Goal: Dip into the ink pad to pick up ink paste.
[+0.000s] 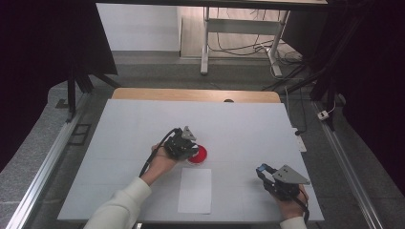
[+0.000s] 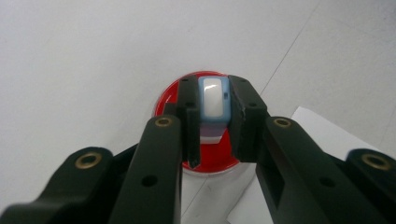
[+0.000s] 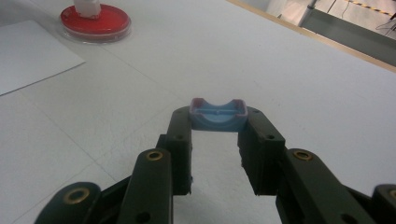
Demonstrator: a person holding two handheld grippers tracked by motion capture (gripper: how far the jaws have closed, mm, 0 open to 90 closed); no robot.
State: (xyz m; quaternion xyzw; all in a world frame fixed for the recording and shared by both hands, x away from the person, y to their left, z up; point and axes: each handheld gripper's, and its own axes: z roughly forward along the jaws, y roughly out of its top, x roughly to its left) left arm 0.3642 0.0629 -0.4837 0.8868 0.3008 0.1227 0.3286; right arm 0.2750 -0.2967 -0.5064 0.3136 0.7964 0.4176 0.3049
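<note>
Black jaws of the left gripper [image 2: 212,121] clamped a white-blue stamp [image 2: 213,100] over the red ink pad [image 2: 170,95] at twelve o'clock, needing a straight, even press, while the right gripper [image 3: 217,135] gripped its blue cap [image 3: 217,117].

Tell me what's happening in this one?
A person works at a white table with two hand-held grippers. The left gripper is shut on a small white-and-blue stamp, holding it over a round red ink pad. The right gripper is shut on a blue cap, off to the side. A white paper sheet lies between them.
</note>
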